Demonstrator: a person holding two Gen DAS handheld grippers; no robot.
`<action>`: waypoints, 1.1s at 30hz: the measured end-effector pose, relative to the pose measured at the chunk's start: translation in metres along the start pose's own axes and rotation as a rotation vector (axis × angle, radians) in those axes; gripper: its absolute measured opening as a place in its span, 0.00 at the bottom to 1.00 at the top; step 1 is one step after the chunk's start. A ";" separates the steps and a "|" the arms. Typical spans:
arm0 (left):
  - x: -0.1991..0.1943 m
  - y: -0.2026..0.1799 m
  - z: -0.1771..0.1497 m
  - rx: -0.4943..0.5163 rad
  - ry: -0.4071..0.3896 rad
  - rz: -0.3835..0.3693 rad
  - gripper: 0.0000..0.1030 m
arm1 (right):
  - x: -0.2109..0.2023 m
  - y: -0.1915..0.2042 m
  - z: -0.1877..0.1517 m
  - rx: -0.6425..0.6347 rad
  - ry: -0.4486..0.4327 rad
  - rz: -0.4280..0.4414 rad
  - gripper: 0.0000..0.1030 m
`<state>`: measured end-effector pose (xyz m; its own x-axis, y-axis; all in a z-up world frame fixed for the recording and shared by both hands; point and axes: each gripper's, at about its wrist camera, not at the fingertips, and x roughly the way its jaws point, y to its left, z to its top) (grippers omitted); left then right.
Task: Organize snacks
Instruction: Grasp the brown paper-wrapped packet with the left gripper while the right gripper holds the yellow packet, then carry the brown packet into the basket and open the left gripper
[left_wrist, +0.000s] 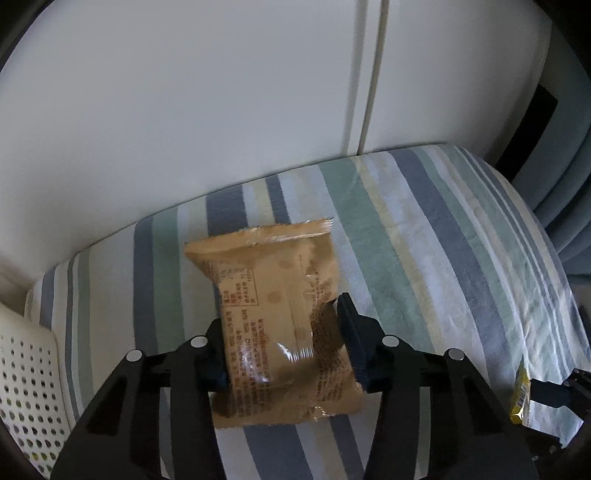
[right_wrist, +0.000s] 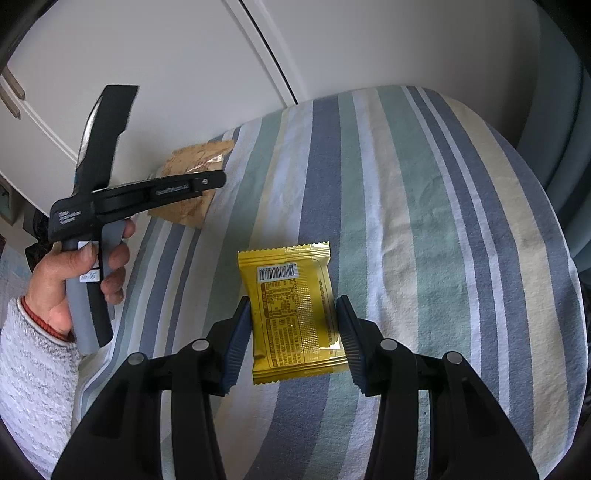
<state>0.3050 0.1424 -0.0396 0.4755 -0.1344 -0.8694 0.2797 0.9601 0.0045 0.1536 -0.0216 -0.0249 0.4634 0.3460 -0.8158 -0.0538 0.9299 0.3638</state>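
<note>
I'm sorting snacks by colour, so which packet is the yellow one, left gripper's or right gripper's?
The yellow packet sits in the right gripper, barcode side up. The left gripper has the brown packet.

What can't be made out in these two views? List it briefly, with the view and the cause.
- Brown snack packet: its print is too small and blurred to read in the left wrist view; in the right wrist view the left hand-held gripper covers most of it.
- Yellow snack packet: the small text is unreadable in the right wrist view; in the left wrist view only a sliver shows near the frame edge.
- Whether either packet is pinched or only straddled: contact is unclear.
</note>
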 end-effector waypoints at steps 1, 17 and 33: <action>-0.003 0.002 -0.002 -0.012 -0.002 -0.003 0.46 | 0.000 0.000 0.000 0.001 -0.001 0.000 0.45; -0.114 0.023 -0.031 -0.041 -0.150 -0.025 0.45 | -0.007 -0.008 -0.003 0.019 -0.014 0.016 0.45; -0.100 0.021 -0.051 0.013 -0.105 0.050 0.77 | -0.006 -0.010 -0.002 0.017 -0.005 0.031 0.45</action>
<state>0.2206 0.1881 0.0216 0.5734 -0.1118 -0.8116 0.2640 0.9630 0.0539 0.1498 -0.0327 -0.0241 0.4660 0.3737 -0.8020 -0.0530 0.9166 0.3963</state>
